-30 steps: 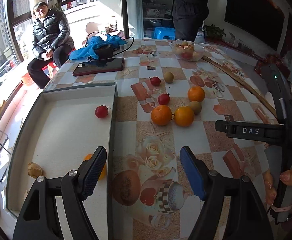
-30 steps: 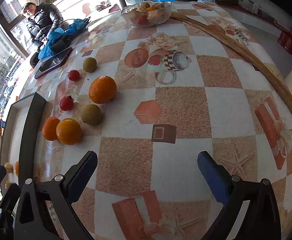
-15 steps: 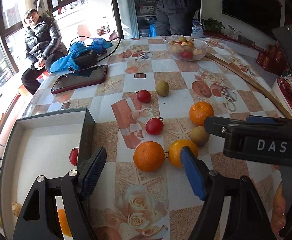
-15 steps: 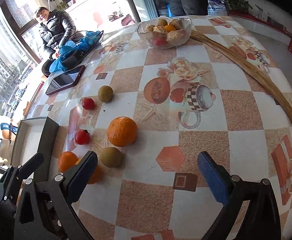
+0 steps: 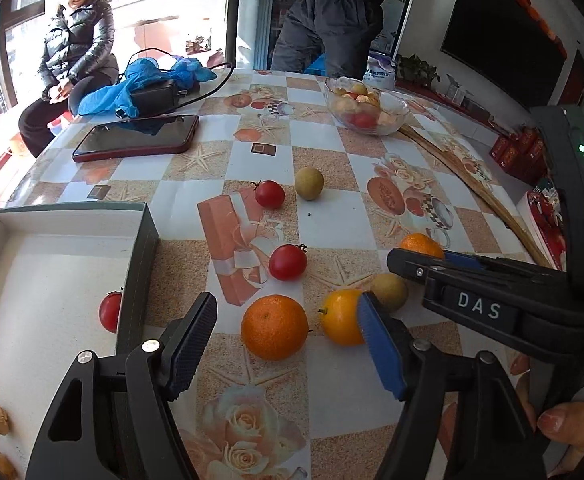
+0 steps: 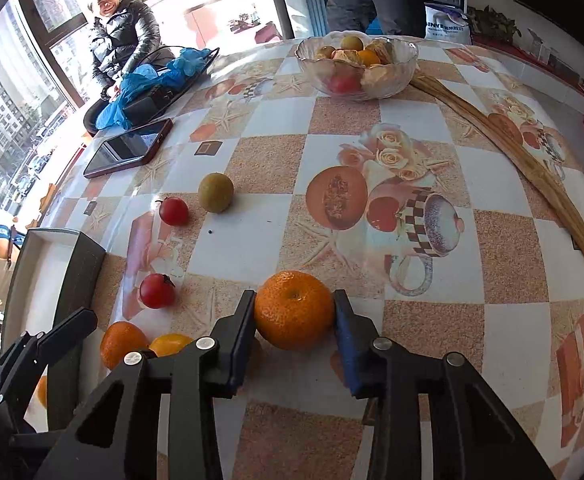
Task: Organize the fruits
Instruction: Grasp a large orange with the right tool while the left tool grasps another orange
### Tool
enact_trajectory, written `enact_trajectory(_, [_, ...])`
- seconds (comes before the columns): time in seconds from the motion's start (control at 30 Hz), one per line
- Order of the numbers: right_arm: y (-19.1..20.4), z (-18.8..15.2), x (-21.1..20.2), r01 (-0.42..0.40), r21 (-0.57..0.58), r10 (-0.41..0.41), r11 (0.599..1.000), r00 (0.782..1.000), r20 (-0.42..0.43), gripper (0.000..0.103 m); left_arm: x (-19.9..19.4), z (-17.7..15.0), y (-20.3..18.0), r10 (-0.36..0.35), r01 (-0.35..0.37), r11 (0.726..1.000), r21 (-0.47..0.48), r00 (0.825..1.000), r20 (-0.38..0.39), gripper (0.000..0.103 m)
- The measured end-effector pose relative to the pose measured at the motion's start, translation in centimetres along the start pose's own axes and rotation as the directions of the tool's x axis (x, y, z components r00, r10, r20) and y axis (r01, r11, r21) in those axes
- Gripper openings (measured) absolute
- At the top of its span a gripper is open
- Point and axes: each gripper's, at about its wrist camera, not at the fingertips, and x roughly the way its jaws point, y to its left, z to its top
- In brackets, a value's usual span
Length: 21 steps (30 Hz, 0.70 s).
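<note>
A patterned table (image 6: pixel 432 120) holds loose fruit, with an open box (image 5: pixel 139 264) at its left edge. The right hand-held gripper (image 6: pixel 295 330) has its jaws closing around a large orange (image 6: pixel 294 309), which sits on the table directly between the two pads, right at the fingertips; both pads appear to touch its sides. The orange is round with no real long axis, and its stem dimple faces up, slightly toward the camera. The left hand-held gripper (image 5: pixel 287 344) hovers with its jaws fairly wide and narrowing a little, nothing gripped; a second orange (image 5: pixel 274 332) lies just ahead of it between the fingers, and a yellower orange (image 5: pixel 342 316) sits partly behind the blue right-side pad. Near these lie a brownish round fruit (image 5: pixel 388 292), two red tomatoes (image 5: pixel 287 262) and (image 5: pixel 269 194), and another brownish fruit (image 5: pixel 309 183) farther off. The box lies to the left of both grippers, nearer the left one, and already holds a tomato (image 5: pixel 109 312). A glass bowl (image 6: pixel 356 66) of fruit stands at the far side of the table. The likely next move is lifting the gripped orange leftward over the box wall.
</note>
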Motion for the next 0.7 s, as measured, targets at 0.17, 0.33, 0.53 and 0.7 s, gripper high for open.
enact_trajectory(0.17, [-3.7,-2.6,-3.3,-0.017,0.051,0.015,0.999,0.999,0.046,0.039,-2.6,-0.6,0.6,-0.045,0.045,0.999,0.008,0.996,0.077,0.076])
enact_trajectory(0.33, [-5.6,-5.3,-5.2,-0.022,0.060,0.018,0.998,0.998,0.060,0.039,-2.4,-1.3,-1.3,0.039,-0.051,0.981,0.188,0.997,0.065,0.076])
enact_trajectory(0.53, [-6.2,-7.3,-5.4,-0.028,0.061,0.025,0.998,0.998,0.059,0.039,0.3,-1.6,-2.3,0.073,-0.073,0.964,0.254,0.997,0.009,0.075])
enact_trajectory(0.7, [-6.1,-8.1,-5.8,-0.020,0.035,0.018,0.999,0.998,0.068,0.039,1.8,-2.1,-2.9,0.087,-0.081,0.958,0.275,0.996,-0.010,0.038])
